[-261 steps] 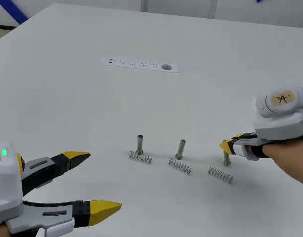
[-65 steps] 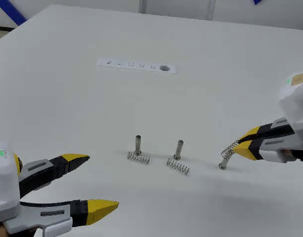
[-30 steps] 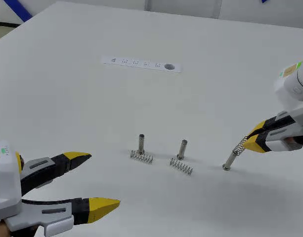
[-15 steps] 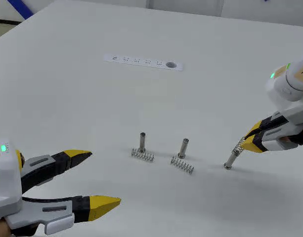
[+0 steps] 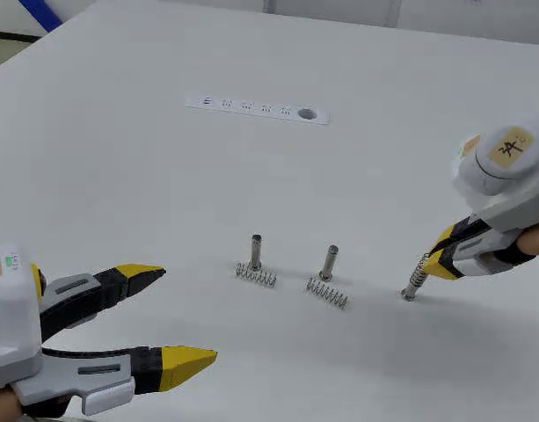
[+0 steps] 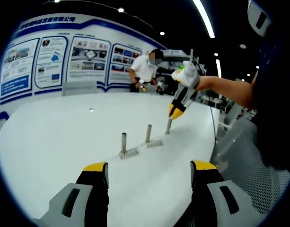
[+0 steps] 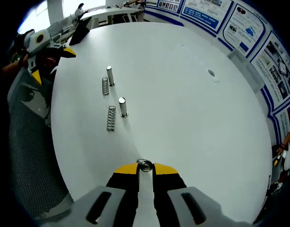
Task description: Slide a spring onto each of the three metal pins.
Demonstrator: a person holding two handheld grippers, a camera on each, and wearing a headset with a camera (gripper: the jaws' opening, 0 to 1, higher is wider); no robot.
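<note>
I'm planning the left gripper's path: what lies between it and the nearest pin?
From the left gripper, the head view shows bare table, then the loose spring lying at the foot of that pin.

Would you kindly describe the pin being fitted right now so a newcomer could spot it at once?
On the table, three pins stand in a row in front of the power strip. Take the right-end pin, at the tips of the right gripper. It alone leans, a spring around its shaft; the left pin and middle pin have theirs lying flat alongside.
</note>
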